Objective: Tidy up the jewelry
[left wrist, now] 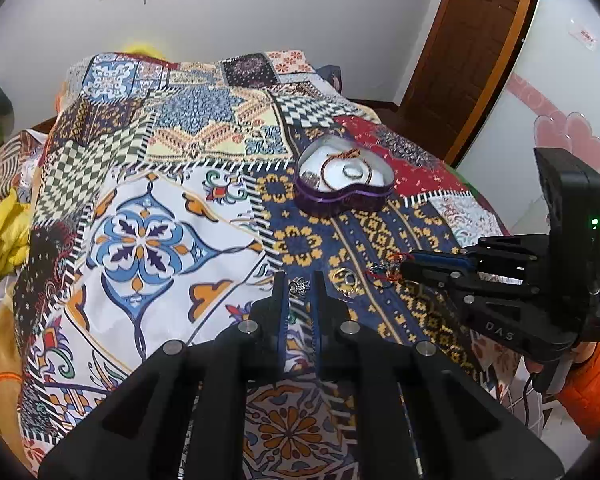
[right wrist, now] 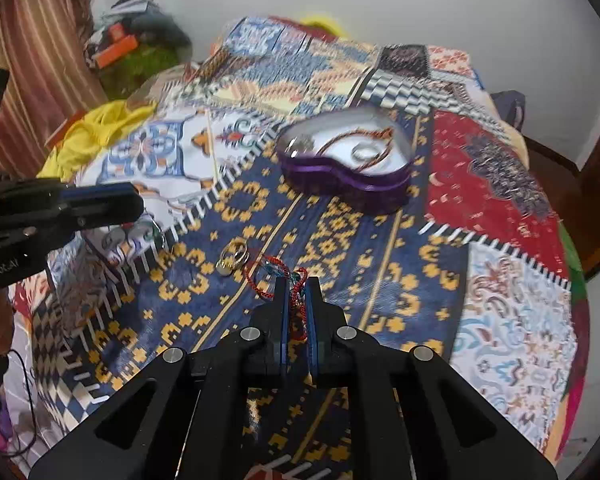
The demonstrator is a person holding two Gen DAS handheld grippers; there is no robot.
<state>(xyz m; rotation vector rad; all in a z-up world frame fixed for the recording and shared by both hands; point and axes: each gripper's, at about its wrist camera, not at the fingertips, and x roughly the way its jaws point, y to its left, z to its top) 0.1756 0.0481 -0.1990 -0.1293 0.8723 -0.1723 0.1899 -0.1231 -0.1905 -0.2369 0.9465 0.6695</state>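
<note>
Right gripper (right wrist: 296, 292) — jaws nearly closed on the red braided cord bracelet with small teal beads (right wrist: 278, 276), pinching one end only; the loop lies slack on the blue-and-yellow patterned bedspread (right wrist: 380, 248). Left gripper (left wrist: 299, 286) — jaws a narrow gap apart, straddling a small silver filigree earring (left wrist: 299, 287), not visibly clamped.

Gold rings (right wrist: 233, 261) lie just beside the bracelet. Purple heart-shaped tin with clear lid (right wrist: 346, 160) sits well apart, closed.

Risks, judged: the thin cord could slip from the pinch; the trailing loop could drag the rings; the soft cloth could bunch between the left fingertips and the earring be missed.
</note>
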